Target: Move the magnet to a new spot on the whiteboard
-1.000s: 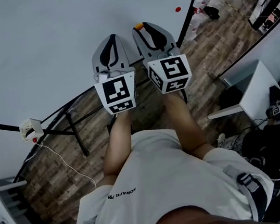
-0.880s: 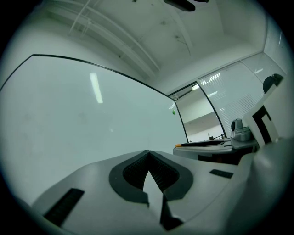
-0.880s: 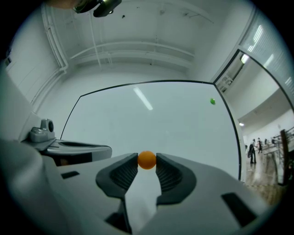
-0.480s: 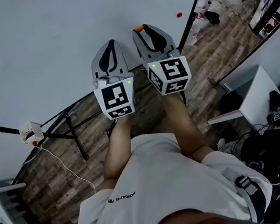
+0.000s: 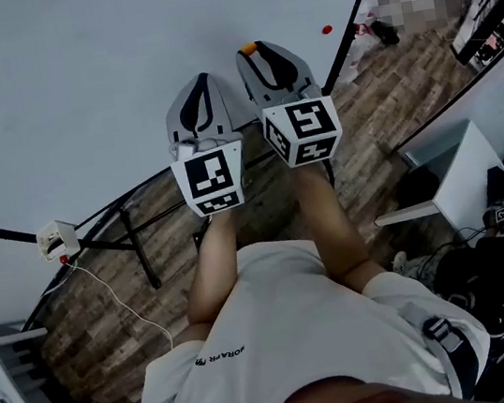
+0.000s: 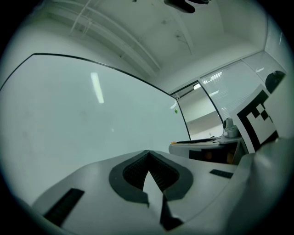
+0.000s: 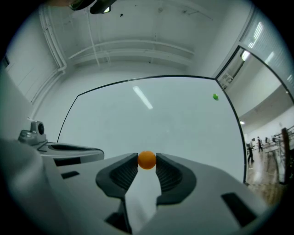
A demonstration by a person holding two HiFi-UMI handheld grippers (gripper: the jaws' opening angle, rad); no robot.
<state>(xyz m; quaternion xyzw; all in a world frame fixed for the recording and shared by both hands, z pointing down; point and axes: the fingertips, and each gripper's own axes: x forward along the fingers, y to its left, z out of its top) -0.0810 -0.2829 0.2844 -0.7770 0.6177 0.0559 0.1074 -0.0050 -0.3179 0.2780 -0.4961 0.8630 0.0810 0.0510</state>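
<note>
Orange magnet (image 7: 147,160) hangs before the whiteboard (image 7: 151,114), over a wood-plank floor (image 5: 74,338).

— How many magnets do we count?
— We count two: one round orange magnet (image 7: 146,159) and one small round magnet (image 5: 327,29) that looks red from the head view.
— And boards?
— We see one large white whiteboard (image 5: 70,73).
— Grippers?
— We count two grey two-jaw ones, the left gripper (image 6: 147,155) and the right gripper (image 7: 147,162), each with one black-and-white marker cube (image 5: 210,176).
</note>
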